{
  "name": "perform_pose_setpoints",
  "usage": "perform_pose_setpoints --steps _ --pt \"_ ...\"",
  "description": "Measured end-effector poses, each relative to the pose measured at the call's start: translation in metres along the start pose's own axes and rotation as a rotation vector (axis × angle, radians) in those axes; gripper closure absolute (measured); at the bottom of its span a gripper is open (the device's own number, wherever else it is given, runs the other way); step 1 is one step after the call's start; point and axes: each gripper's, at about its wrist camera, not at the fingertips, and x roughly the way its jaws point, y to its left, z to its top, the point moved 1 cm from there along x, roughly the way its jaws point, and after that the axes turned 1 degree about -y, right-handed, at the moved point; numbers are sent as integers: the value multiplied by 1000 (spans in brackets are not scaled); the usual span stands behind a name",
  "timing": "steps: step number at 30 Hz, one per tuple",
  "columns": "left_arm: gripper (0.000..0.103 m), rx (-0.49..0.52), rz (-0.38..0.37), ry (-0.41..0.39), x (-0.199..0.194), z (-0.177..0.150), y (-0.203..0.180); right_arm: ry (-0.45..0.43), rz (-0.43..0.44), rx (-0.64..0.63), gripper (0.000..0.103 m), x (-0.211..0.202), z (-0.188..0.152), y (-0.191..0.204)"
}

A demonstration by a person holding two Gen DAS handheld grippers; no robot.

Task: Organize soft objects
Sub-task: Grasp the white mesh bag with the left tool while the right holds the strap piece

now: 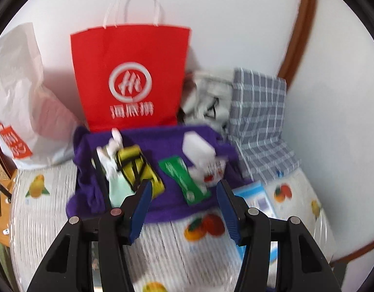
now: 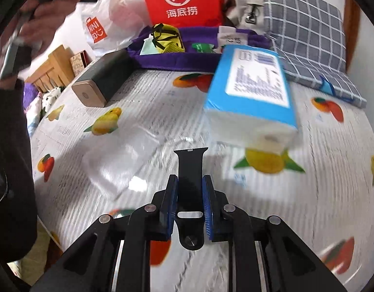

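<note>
Right gripper pinching black watch strap — strap end poking beyond pads. Left gripper spread, nothing between; ahead, purple tray holding blurred, possibly plush, items.

Your left wrist camera is looking down close over the purple tray; your right is sitting farther back, both sharing the red bag.
</note>
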Motion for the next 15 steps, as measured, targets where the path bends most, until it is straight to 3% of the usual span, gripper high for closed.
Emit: perform_pose_setpoints --steps 9,15 --pt "50 137 84 123 -19 -99 -23 -74 -39 37 83 -26 -15 -11" --pt "49 111 50 200 -13 -161 -14 -100 -33 40 83 -36 -27 -13"
